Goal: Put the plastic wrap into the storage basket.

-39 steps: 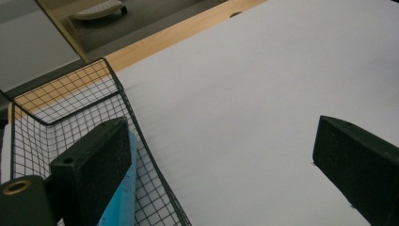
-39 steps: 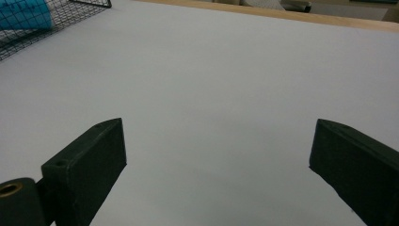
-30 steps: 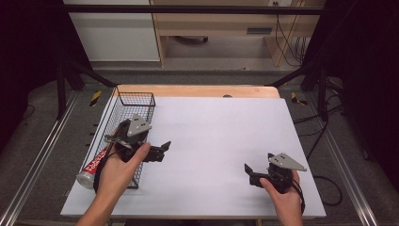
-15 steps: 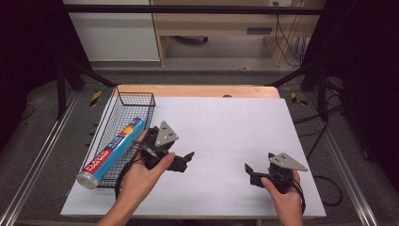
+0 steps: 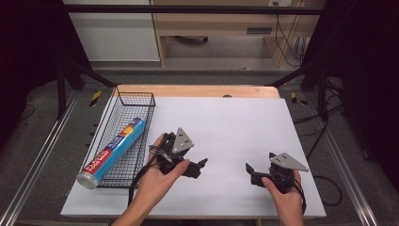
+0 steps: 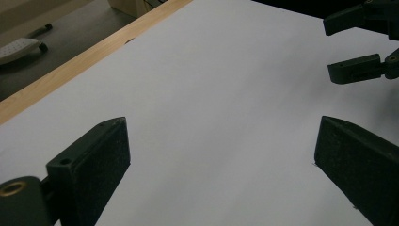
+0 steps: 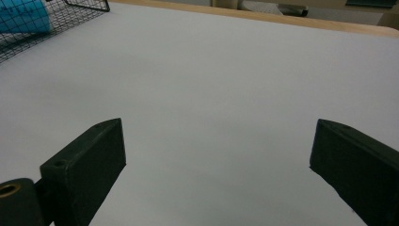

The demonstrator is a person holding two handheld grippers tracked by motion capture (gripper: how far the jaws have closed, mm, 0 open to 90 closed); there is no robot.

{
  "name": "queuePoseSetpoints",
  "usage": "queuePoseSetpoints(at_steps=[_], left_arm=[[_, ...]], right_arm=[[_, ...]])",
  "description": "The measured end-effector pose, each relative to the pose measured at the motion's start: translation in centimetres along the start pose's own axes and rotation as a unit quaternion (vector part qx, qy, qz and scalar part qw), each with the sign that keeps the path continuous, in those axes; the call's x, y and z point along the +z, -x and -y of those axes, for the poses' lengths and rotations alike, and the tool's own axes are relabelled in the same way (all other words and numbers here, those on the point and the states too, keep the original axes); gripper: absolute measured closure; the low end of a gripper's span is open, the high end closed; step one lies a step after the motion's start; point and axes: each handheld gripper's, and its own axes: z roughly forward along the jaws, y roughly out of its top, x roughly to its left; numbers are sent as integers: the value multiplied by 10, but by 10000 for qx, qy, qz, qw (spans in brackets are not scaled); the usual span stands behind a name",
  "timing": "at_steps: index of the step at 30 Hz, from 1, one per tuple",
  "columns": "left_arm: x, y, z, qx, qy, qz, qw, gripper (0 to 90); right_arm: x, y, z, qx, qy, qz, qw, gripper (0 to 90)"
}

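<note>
A blue tube-shaped roll with a red end (image 5: 112, 151) lies lengthwise in the black wire basket (image 5: 136, 101) at the table's left, its silver cap sticking out past the basket's near end. My left gripper (image 5: 201, 168) hovers over the white table just right of the basket, open and empty; its own view shows the jaws (image 6: 221, 155) wide apart over bare white surface. My right gripper (image 5: 250, 173) rests near the front right, also open and empty (image 7: 216, 160), facing the left one. The basket corner (image 7: 84, 5) and the roll (image 7: 21, 14) show far off in the right gripper view.
The white sheet (image 5: 230, 122) covers a wooden table whose far edge (image 5: 197, 91) shows bare wood. The right gripper's jaws (image 6: 360, 42) appear at the top right of the left gripper view. Metal frame rails and cables run beside the table.
My left gripper has drawn away from the basket to the right, out over the white table, leaving the roll lying in the basket. The right gripper has stayed put.
</note>
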Motion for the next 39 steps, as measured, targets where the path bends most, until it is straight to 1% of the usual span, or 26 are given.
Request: queuePoseSetpoints(at_steps=[4, 9, 10, 15, 16, 21, 25, 29, 36, 37, 39], left_arm=[[6, 1, 5, -17, 7, -5, 10000, 39], [17, 2, 14, -44, -64, 2, 10000, 39], [19, 2, 17, -79, -68, 17, 9999, 40], [31, 6, 29, -95, -141, 93, 9998, 40], [33, 6, 31, -60, -160, 90, 9998, 40], [43, 9, 42, -56, -164, 131, 9998, 40], [51, 13, 50, 18, -160, 172, 9997, 40], [56, 15, 57, 43, -206, 152, 9997, 40], [61, 14, 68, 57, -210, 90, 9997, 41], [61, 14, 70, -3, -216, 114, 9997, 41], [61, 13, 71, -7, -227, 94, 9997, 41]], right_arm=[[0, 1, 0, -11, -6, 21, 10000, 42], [0, 2, 0, -13, -13, 39, 10000, 43], [0, 2, 0, -13, -12, 40, 10000, 42], [0, 2, 0, -14, -19, 45, 10000, 42], [0, 2, 0, -14, -19, 45, 10000, 42], [0, 2, 0, -22, -17, 54, 10000, 42], [-1, 3, 0, -7, -21, 66, 10000, 43], [0, 3, 0, -6, -27, 60, 10000, 43], [0, 3, 1, -38, -39, 59, 10000, 42], [0, 3, 1, -28, -47, 52, 10000, 43], [0, 3, 1, -34, -59, 47, 10000, 42]])
